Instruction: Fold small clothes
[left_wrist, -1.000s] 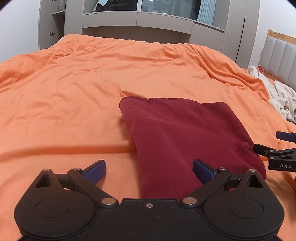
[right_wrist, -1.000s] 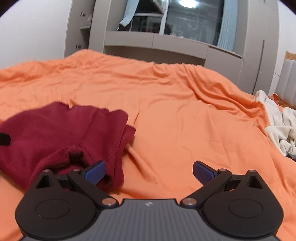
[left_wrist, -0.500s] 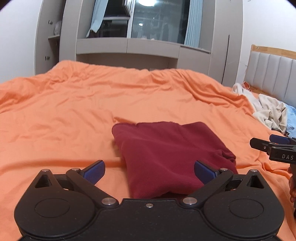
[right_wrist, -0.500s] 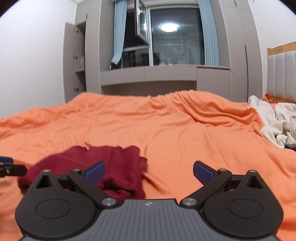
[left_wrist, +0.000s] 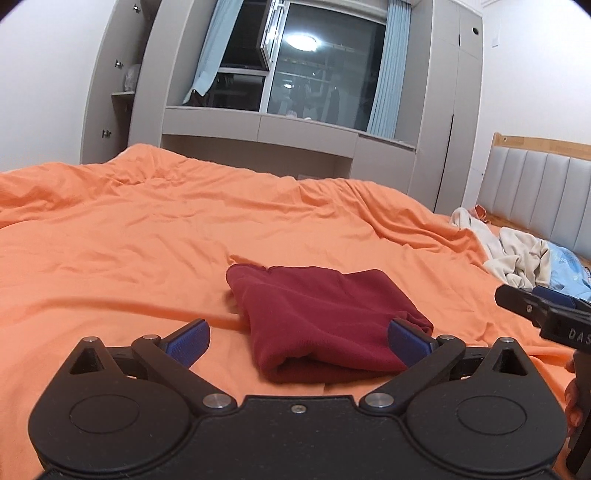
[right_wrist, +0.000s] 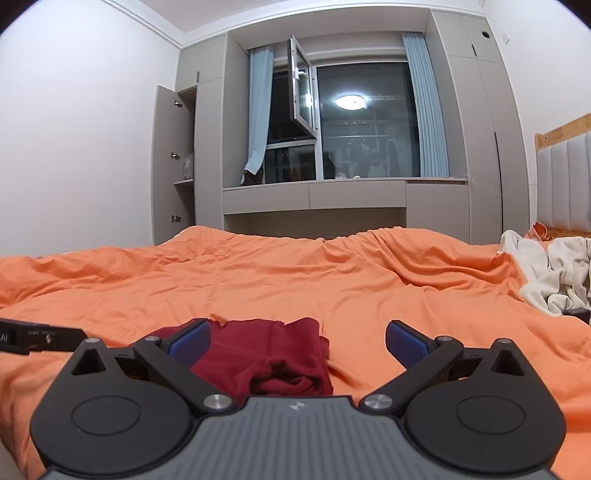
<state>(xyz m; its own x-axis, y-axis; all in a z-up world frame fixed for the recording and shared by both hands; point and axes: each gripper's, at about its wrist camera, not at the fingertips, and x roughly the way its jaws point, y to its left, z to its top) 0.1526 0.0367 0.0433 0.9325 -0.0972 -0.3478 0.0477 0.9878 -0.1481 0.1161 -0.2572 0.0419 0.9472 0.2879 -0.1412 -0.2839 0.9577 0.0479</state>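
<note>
Garment: dark red garment (left_wrist: 325, 317), folded into a compact bundle, lying on the orange bedcover (left_wrist: 129, 236); in the right wrist view (right_wrist: 273, 354) its rolled edge faces the camera.
Left hand-held gripper (left_wrist: 297, 334): blue pads spread wide, nothing between them, held above the near edge of the garment.
Right hand-held gripper (right_wrist: 297, 336): pads spread wide, holding nothing, just right of the garment; its black tip also shows at the right of the left wrist view (left_wrist: 532, 306).
Other laundry: pile of cream clothes (right_wrist: 550, 273) near the padded headboard (left_wrist: 539, 184), well apart from the garment.
Background: grey cabinets around a dark window (right_wrist: 354, 122).
</note>
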